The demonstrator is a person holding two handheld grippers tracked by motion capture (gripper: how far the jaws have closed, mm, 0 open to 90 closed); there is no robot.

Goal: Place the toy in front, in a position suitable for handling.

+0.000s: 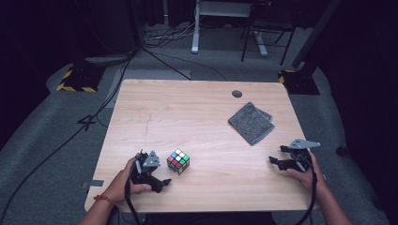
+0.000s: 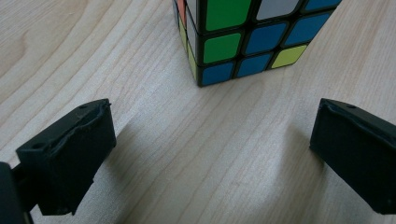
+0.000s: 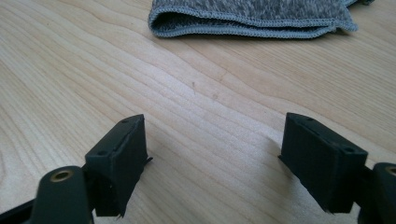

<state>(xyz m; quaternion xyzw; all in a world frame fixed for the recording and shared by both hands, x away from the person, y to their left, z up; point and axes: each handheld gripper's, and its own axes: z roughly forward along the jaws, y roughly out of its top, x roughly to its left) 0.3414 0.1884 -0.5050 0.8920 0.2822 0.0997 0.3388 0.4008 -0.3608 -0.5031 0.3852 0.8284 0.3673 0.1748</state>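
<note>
The twisty puzzle cube [image 1: 178, 161] stood on the wooden table [image 1: 197, 117], near the front edge and left of centre, one corner turned toward the person. It rested flat on one face, scrambled, with green, blue, yellow and white stickers showing in the left gripper view [image 2: 247, 37].

The left gripper [image 1: 151, 172] lay just beside the cube, on its left, held low by the left hand [image 1: 126, 180]. In the left gripper view its jaws stood wide apart with bare tabletop between them and nothing in their hold; the cube sat ahead of the jaws, apart from both pads. That alignment suggested an approach: the jaws were spread wider than the cube so that it could pass between them.

The right gripper [image 1: 281, 157] was well apart from the cube, near the table's right edge, held by the right hand [image 1: 302, 171]. Its jaws were likewise spread open and empty, as the right gripper view [image 3: 212, 163] showed. They pointed toward a folded grey cloth [image 1: 251, 123] lying toward the far right of the table; its hemmed fold was visible ahead of the jaws [image 3: 252, 18], not touched.

Judgement: the cube was the item in hand, not yet gripped. The cloth lay clear of the cube, and the right gripper appeared parked at rest near it rather than engaged.
</note>
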